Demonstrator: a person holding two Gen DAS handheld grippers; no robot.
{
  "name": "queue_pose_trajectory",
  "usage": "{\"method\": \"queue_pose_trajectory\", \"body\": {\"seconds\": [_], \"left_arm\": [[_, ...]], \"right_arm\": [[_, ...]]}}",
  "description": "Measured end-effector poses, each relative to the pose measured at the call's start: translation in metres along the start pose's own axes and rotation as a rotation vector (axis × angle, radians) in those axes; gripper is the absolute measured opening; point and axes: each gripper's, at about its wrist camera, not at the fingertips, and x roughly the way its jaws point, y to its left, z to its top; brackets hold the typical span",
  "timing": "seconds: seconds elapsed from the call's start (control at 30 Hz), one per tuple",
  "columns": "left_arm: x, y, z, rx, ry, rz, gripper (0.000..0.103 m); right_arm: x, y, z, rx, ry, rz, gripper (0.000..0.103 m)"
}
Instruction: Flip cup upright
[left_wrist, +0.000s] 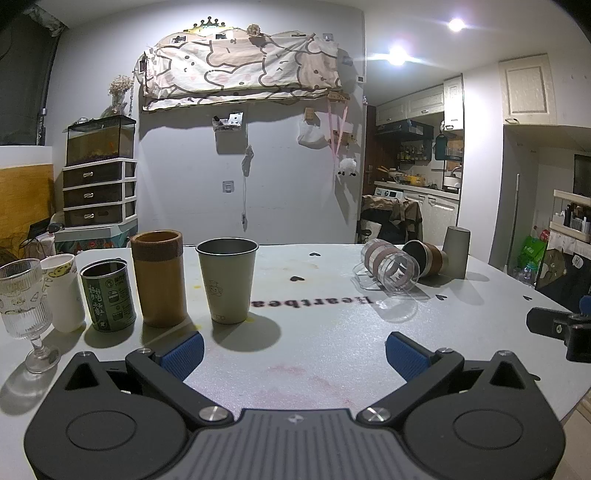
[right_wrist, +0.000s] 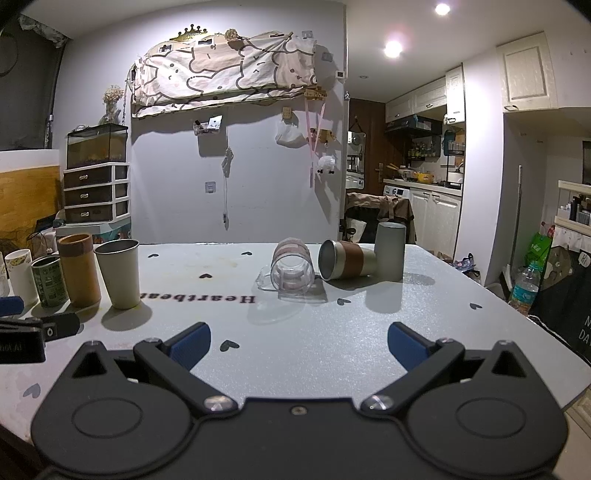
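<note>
A clear glass mug (right_wrist: 291, 271) with pink bands lies on its side on the white table (right_wrist: 332, 332), mouth toward me; it also shows in the left wrist view (left_wrist: 391, 267). Beside it a steel cup with a brown sleeve (right_wrist: 347, 260) lies on its side, also seen in the left wrist view (left_wrist: 426, 258). A grey cup (right_wrist: 389, 251) stands mouth down behind them. My right gripper (right_wrist: 299, 341) is open and empty, short of the mug. My left gripper (left_wrist: 293, 350) is open and empty, just in front of an upright cream steel cup (left_wrist: 227, 280).
Upright at the left stand a brown cylinder cup (left_wrist: 159, 277), a green tin (left_wrist: 107, 293), a white paper cup (left_wrist: 64, 291) and a ribbed stem glass (left_wrist: 26, 306). The right gripper's body (left_wrist: 561, 328) shows at the left view's right edge. The table's right edge (right_wrist: 535, 321) drops off.
</note>
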Motion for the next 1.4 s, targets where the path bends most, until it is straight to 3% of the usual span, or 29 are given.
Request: {"method": "queue_pose_trajectory", "body": {"seconds": [1.4], "left_arm": [[0.0002, 0.0003, -0.0002, 0.001, 0.001, -0.002, 0.103]], "right_arm": [[0.0024, -0.0018, 0.0013, 0.0, 0.001, 0.001, 0.103]]}}
